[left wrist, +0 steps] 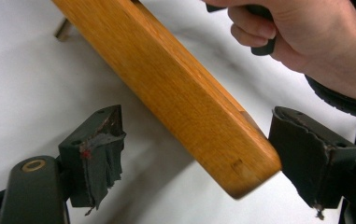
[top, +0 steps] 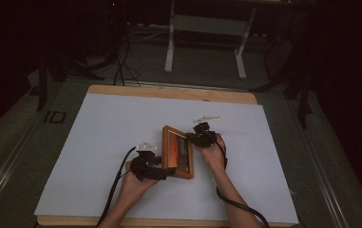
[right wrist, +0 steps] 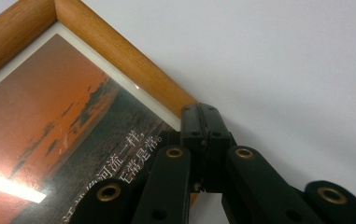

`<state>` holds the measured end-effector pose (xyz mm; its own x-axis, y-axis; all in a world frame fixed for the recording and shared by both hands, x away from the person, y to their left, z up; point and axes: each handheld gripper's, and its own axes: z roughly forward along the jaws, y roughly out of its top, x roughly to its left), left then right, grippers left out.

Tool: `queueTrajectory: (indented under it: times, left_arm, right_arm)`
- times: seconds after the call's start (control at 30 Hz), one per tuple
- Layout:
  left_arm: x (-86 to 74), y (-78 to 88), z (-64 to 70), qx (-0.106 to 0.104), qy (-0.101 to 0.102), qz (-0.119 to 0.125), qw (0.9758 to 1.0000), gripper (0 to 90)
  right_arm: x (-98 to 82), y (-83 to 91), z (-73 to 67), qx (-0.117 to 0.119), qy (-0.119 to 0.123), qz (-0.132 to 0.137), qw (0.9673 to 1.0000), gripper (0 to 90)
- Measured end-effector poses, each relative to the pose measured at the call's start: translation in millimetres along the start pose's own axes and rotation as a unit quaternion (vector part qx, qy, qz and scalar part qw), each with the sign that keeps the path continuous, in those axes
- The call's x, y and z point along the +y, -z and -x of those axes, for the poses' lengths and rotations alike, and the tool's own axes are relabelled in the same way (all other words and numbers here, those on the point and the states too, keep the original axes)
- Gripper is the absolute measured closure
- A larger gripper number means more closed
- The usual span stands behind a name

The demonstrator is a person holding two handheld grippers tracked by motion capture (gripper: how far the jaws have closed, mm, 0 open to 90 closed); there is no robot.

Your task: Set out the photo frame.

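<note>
Picture frame (top: pixel 177 152), wooden, sunset print: on the white sheet (top: pixel 98 142) mid-table. Right gripper (right wrist: pixel 202 140) clenched on its edge; left gripper (left wrist: pixel 189 154) spread wide, the frame's corner between the pads, ungripped. Judged mid-handling; placement unfinished.

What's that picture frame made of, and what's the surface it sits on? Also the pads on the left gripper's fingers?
Picture frame: looks like wood, orange-brown with visible grain and a smooth, perhaps varnished finish; a glossy pane, glass or clear plastic, covers the print. White sheet: matte, probably paper or thin board, on a wooden tabletop. Left gripper's fingers: black plastic faced with frayed, worn dark padding, possibly rubber or tape.
</note>
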<state>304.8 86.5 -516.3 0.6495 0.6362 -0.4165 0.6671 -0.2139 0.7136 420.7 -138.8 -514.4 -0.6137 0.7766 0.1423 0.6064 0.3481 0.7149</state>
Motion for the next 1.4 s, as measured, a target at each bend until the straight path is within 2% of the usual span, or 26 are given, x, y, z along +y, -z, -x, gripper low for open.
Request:
queueTrajectory:
  times: [0.13,0.23,0.3,0.47,0.53,0.67,0.77,1.0,1.3,1.4]
  left_arm:
    - [1.9,-2.5,0.7,-0.014,0.003,0.01,0.9999,29.9]
    - [4.7,-3.1,0.1,-0.008,0.011,0.018,0.9998,35.6]
    - [5.7,-4.3,-0.6,-0.015,0.016,0.013,0.9997,38.3]
    - [8.6,-5.0,2.4,-0.003,0.016,0.003,0.9999,39.6]
    - [9.0,-5.2,1.8,-0.007,0.022,-0.001,0.9997,40.5]
    - [9.2,-5.0,0.8,-0.01,0.023,-0.002,0.9997,41.6]
    - [9.8,-4.9,-1.0,-0.013,0.036,0.003,0.9993,45.3]
    - [15.7,-6.0,0.1,-0.008,0.046,0.009,0.9989,51.6]
    - [29.1,-8.9,9.8,0.014,0.031,0.008,0.9994,57.1]
    - [34.3,-10.7,14.3,0.019,0.024,0.01,0.9995,59.4]
  right_arm:
    - [-0.1,-0.1,0.2,0.0,0.001,0.001,1.0,90.0]
    - [-0.4,-0.1,-0.1,-0.001,0.0,0.002,1.0,90.0]
    - [-0.6,-0.1,0.2,0.0,-0.001,0.003,1.0,90.0]
    - [-0.1,0.1,0.2,0.0,0.002,0.002,1.0,89.9]
    - [-0.2,0.0,0.8,0.002,0.003,0.002,1.0,89.9]
    - [0.3,0.5,3.6,0.011,0.0,0.001,0.9999,89.5]
    - [0.2,3.3,5.8,0.009,0.001,0.003,1.0,88.2]
    - [-2.9,24.8,17.3,0.012,0.002,0.02,0.9997,83.4]
    - [-4.0,70.5,32.7,0.019,0.003,0.055,0.9983,62.0]
    - [-4.5,84.3,35.4,0.021,0.009,0.066,0.9976,57.0]
